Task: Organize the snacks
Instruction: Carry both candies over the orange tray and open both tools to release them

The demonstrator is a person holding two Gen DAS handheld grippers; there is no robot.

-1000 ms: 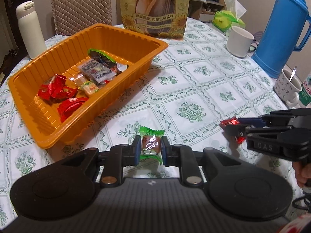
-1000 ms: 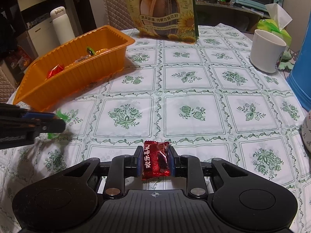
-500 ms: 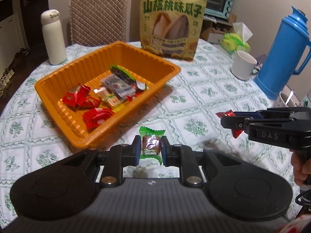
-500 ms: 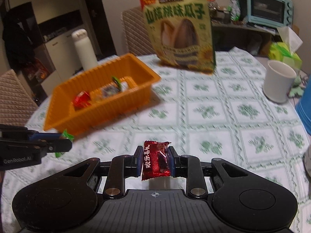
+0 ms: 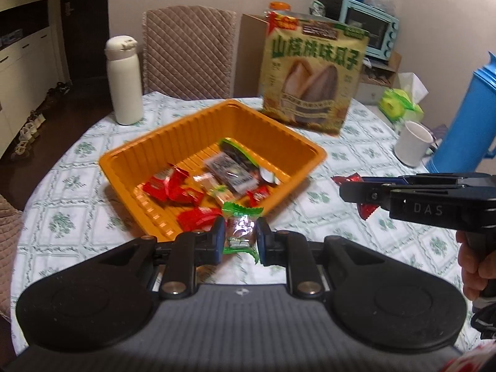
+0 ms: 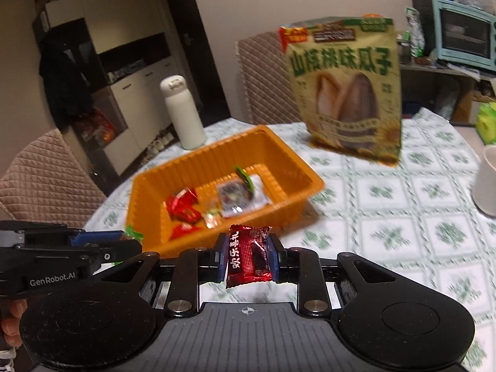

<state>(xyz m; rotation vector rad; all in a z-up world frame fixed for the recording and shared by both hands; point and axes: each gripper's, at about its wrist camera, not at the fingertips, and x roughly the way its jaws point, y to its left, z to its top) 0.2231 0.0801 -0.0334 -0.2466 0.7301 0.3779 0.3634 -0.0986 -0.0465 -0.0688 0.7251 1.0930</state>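
Observation:
An orange tray (image 5: 173, 142) sits on the table and holds several wrapped snacks, red ones (image 5: 169, 187) among them. My left gripper (image 5: 240, 238) is shut on a green-wrapped candy (image 5: 240, 228), raised near the tray's front edge. My right gripper (image 6: 246, 257) is shut on a red-wrapped candy (image 6: 248, 255), raised in front of the tray (image 6: 198, 167). In the left wrist view the right gripper (image 5: 350, 187) shows at the right, to the right of the tray. In the right wrist view the left gripper (image 6: 124, 241) shows at the lower left.
A big sunflower-seed bag (image 5: 314, 77) stands behind the tray. A white bottle (image 5: 124, 80) stands at the back left. A white mug (image 5: 414, 142), a blue thermos (image 5: 465, 117) and a tissue pack (image 5: 400, 105) stand at the right. Quilted chairs (image 5: 189, 49) surround the table.
Both grippers have risen from the table with their candies and moved toward the tray. The view now looks down on the tray from higher up.

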